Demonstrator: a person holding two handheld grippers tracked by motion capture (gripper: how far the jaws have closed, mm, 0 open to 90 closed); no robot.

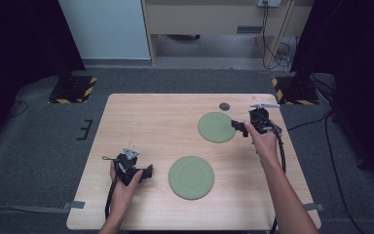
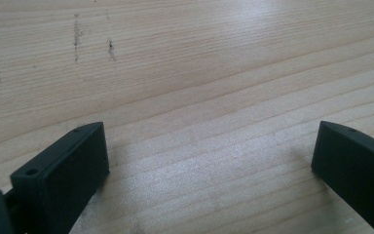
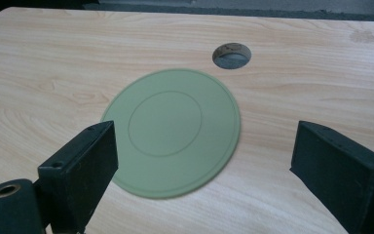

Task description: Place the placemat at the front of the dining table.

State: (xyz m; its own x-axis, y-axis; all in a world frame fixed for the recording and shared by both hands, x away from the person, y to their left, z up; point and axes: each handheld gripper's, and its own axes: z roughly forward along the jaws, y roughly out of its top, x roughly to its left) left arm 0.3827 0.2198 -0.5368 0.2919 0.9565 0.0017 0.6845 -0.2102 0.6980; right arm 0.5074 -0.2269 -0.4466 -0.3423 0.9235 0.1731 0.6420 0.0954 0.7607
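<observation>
Two flat green plates lie on the wooden table (image 1: 151,122). The far plate (image 1: 216,127) (image 3: 173,130) rests at the right, beside my right gripper (image 1: 240,127) (image 3: 202,170). That gripper is open, its jaws spread wide with nothing between them, and it hovers just right of the plate's edge. The near plate (image 1: 191,177) sits at the table's middle front. My left gripper (image 1: 147,172) (image 2: 209,165) is open at the front left, low over bare wood, a short way left of the near plate.
A round cable hole (image 1: 224,106) (image 3: 232,55) pierces the table just beyond the far plate. Cables trail from both grippers toward the front edge. Grey carpet surrounds the table, with stand bases (image 1: 73,89) at the far corners.
</observation>
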